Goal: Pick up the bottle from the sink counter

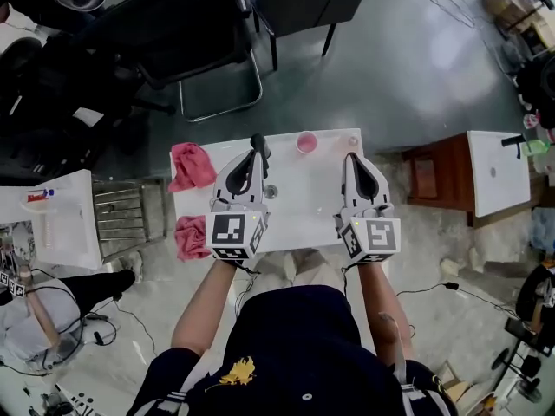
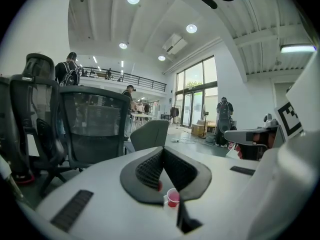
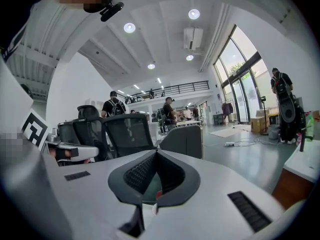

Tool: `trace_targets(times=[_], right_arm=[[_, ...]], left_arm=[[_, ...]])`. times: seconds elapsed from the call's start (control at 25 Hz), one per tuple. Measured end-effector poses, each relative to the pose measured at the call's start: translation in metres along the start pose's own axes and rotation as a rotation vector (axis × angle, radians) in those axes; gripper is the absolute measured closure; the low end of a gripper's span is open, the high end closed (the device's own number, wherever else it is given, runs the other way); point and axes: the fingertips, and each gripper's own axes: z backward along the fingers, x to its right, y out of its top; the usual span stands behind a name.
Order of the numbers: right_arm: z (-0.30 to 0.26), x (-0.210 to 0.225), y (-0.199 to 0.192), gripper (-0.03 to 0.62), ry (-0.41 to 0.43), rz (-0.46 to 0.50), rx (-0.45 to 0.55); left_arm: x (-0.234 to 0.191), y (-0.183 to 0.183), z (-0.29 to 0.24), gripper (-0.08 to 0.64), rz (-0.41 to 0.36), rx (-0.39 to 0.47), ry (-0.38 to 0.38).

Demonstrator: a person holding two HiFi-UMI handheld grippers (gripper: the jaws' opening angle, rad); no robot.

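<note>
In the head view both grippers hover over a small white counter point(image 1: 299, 215). My left gripper point(image 1: 258, 143) is shut and empty, its tips meeting point(image 2: 163, 149); a pink cup point(image 1: 306, 142) stands just right of and beyond them, seen under the jaws point(image 2: 173, 197). My right gripper point(image 1: 351, 157) is shut with nothing held, pads together point(image 3: 156, 153). A small pale round object point(image 1: 353, 140) sits at the far right corner, just past its tips. I cannot make out a bottle for certain. A round metal drain point(image 1: 270, 191) lies between the grippers.
Two pink cloths point(image 1: 192, 165) point(image 1: 190, 235) hang off the counter's left edge. A metal rack point(image 1: 121, 215) stands left of it, a brown and white cabinet point(image 1: 473, 176) to the right. Office chairs point(image 1: 186, 37) stand beyond the far edge. People stand in the hall behind point(image 3: 170, 113).
</note>
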Motion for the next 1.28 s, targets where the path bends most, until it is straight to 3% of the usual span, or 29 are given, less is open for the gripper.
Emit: trace_targets(times=[0.28, 0.68, 1.28], right_arm=[[-0.003, 0.035, -0.012, 0.568, -0.082, -0.024, -0.003], [-0.017, 0.065, -0.047, 0.568, -0.134, -0.021, -0.046], [-0.044, 0.102, -0.098, 0.568, -0.186, -0.029, -0.092]], left_arm=[[0.019, -0.018, -0.023, 0.543, -0.006, -0.033, -0.044], [0.035, -0.042, -0.061, 0.543, 0.009, -0.060, -0.088], [0.031, -0.090, -0.107, 0.543, 0.049, -0.134, -0.086]])
